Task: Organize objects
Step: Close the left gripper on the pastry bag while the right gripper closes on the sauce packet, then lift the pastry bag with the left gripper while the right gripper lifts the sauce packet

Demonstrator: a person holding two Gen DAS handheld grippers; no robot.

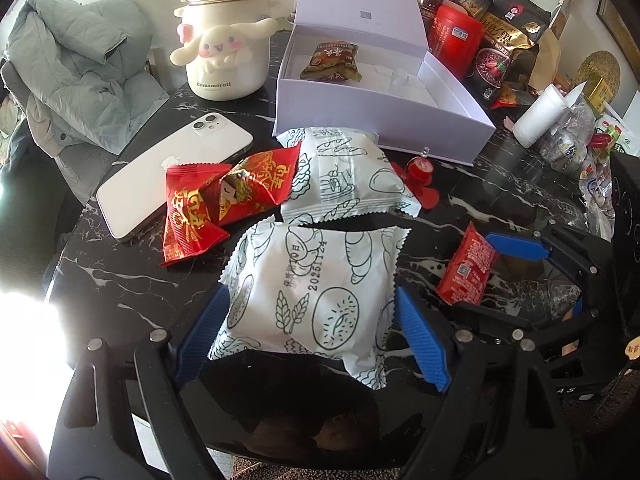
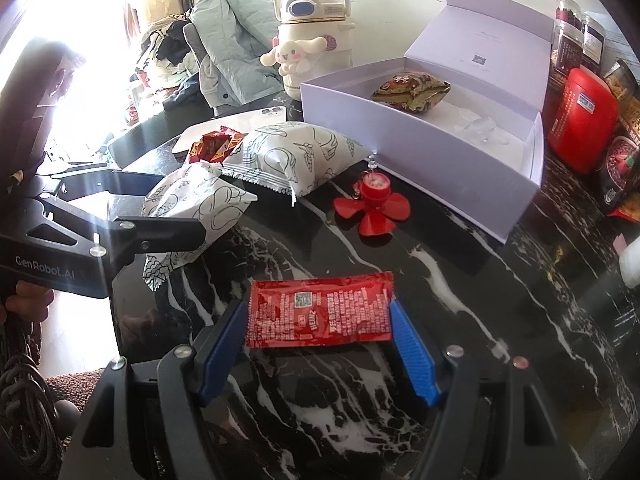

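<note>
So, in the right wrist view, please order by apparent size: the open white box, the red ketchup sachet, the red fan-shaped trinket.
1. Open white box, largest, though farthest away.
2. Red ketchup sachet; nearness to the camera enlarges it.
3. Red fan-shaped trinket, smallest.

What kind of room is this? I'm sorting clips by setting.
Most likely a home dining or living room: a dark marble table crowded with snack packets, a cartoon water jug, a phone, and a jacket draped over a chair.
</note>
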